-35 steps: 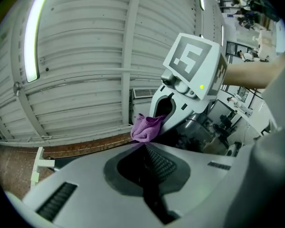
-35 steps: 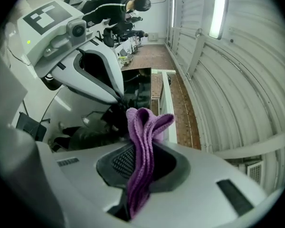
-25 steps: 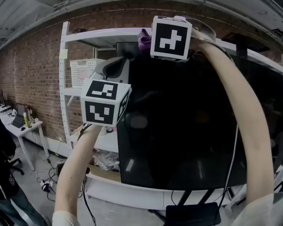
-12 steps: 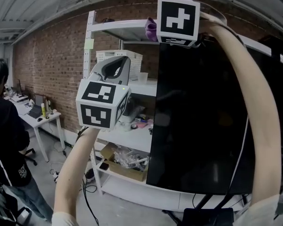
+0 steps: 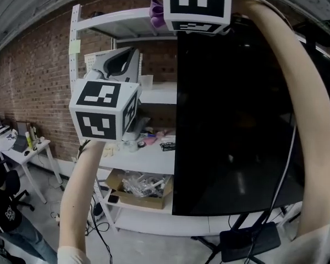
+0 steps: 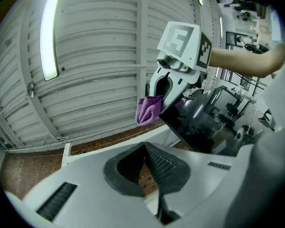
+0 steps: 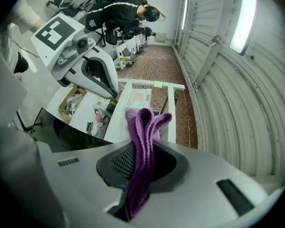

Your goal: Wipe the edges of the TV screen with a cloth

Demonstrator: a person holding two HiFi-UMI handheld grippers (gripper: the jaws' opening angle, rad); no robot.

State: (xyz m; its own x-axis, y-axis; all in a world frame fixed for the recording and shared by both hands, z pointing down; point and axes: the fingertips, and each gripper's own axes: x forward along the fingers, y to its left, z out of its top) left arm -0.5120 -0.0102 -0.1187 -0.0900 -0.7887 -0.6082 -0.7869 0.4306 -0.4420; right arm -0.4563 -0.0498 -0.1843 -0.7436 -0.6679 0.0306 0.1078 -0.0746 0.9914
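The black TV screen fills the right of the head view. My right gripper is raised at the screen's top left corner, shut on a purple cloth. In the right gripper view the cloth runs folded between the jaws and sticks out ahead, with the TV's top edge below left. My left gripper is held up left of the screen, apart from it. Its jaws are shut with nothing in them. From the left gripper view I see the cloth against the TV corner.
A white shelf rack stands left of and behind the TV, holding small clutter and a cardboard box. A brick wall runs behind. A person and a desk are at lower left. The TV stand's base is below.
The right gripper has carried the cloth leftward along the TV's top edge to its top left corner. The left gripper has stayed raised beside the screen. My head view has shifted.
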